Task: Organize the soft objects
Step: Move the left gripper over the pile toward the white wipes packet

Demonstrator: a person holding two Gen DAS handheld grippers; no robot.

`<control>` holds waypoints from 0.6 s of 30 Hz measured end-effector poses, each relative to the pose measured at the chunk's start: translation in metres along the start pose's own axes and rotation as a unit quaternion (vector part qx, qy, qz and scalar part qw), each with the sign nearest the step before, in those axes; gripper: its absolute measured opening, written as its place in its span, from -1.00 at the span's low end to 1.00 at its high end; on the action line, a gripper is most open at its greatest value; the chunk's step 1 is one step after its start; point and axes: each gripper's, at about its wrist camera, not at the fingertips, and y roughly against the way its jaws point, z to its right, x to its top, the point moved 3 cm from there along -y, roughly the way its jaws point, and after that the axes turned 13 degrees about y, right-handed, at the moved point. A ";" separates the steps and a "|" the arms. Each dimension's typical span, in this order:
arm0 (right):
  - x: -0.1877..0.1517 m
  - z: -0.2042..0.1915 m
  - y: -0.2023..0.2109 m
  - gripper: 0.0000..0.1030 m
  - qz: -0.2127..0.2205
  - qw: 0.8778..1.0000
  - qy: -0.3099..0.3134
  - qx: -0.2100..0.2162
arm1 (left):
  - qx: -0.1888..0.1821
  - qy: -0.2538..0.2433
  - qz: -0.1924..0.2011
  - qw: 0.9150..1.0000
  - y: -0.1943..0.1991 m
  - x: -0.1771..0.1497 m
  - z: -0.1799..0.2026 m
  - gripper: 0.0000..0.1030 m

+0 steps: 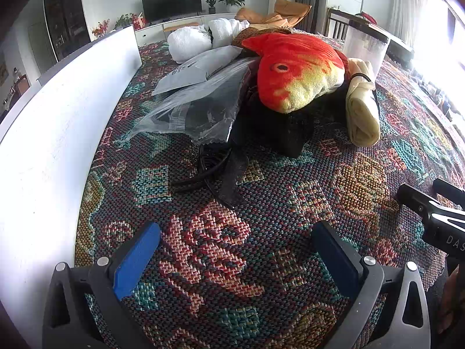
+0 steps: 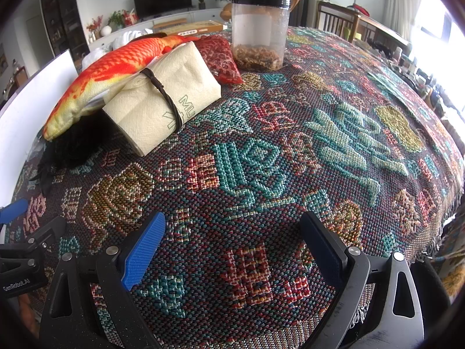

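Observation:
An orange plush fish (image 1: 293, 67) (image 2: 107, 69) lies on top of a pile on the patterned woven cloth (image 1: 261, 232) (image 2: 261, 160). Under it sits a black fuzzy item (image 1: 290, 128) (image 2: 72, 145). Against its right side leans a cream folded cloth bundle (image 1: 363, 107) (image 2: 162, 96) tied with a dark cord. A clear plastic bag with dark contents (image 1: 197, 110) and a grey mailer (image 1: 200, 67) lie to the left, white towels (image 1: 203, 36) behind. My left gripper (image 1: 237, 250) is open and empty, well short of the pile. My right gripper (image 2: 232, 247) is open over bare cloth.
A white board (image 1: 58, 133) (image 2: 32, 93) walls the left side. A clear jar with a black lid (image 2: 260, 32) (image 1: 366, 46) and a red patterned pouch (image 2: 221, 58) stand behind the bundle. Black cords (image 1: 209, 168) trail in front of the pile. The cloth's edge drops at the right (image 2: 447, 203).

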 end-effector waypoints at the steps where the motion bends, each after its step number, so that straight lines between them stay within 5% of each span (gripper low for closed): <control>1: 0.000 0.000 0.000 0.86 0.000 1.000 0.000 0.000 | 0.001 -0.001 -0.001 1.000 0.000 0.000 0.000 1.00; 18: 0.000 -0.001 0.000 0.86 0.000 1.000 0.001 -0.001 | -0.005 -0.016 -0.040 0.999 -0.005 0.009 0.000 1.00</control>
